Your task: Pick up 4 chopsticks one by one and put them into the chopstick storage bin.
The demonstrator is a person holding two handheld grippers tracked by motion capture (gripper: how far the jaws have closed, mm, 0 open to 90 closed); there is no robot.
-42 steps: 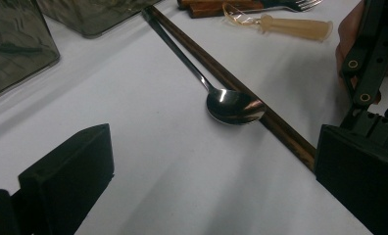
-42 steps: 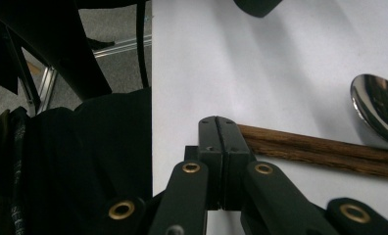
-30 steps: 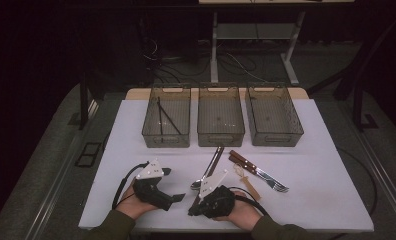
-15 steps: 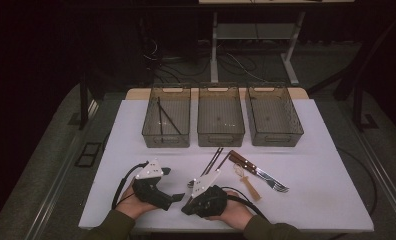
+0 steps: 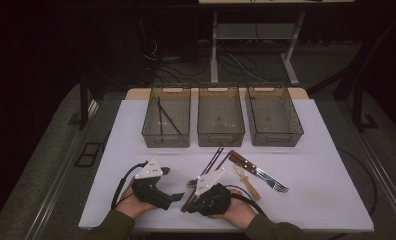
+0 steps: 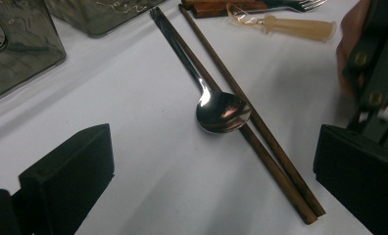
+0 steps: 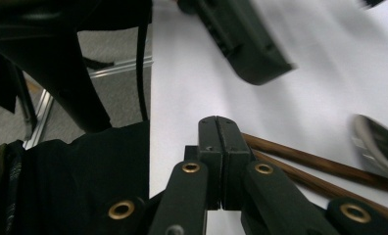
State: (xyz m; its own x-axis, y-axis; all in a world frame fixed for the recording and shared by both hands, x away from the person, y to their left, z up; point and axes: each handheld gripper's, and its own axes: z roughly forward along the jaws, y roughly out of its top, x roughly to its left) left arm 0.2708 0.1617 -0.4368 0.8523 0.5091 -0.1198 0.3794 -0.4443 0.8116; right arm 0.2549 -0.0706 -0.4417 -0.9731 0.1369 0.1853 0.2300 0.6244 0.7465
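Note:
My left gripper [image 5: 178, 196] [image 6: 214, 147] rests low on the white table [image 5: 316, 195], open, with its wide black pads [image 6: 69, 176] on either side of the scene ahead. Just beyond them lies a steel spoon [image 6: 222, 110] [image 5: 192, 183], bowl nearest, beside a pair of dark wooden chopsticks [image 6: 263, 134] [image 5: 213, 161]. My right gripper [image 5: 186, 206] [image 7: 220, 134] is shut, pads pressed together with nothing between them. It points left toward the left gripper, and the chopsticks [image 7: 304, 161] and spoon [image 7: 378, 142] lie just to its right.
Three smoky clear bins stand in a row at the back: the left bin [image 5: 167, 120] holds two dark sticks, with a middle bin [image 5: 221, 117] and a right bin [image 5: 273, 117] beside it. A wood-handled knife [image 5: 243, 161], a fork [image 5: 276, 186] and a tan-handled utensil [image 5: 248, 186] lie right of the chopsticks.
My right gripper has shifted slightly left, its tip now closer to the left gripper. The left gripper and the cutlery have stayed put.

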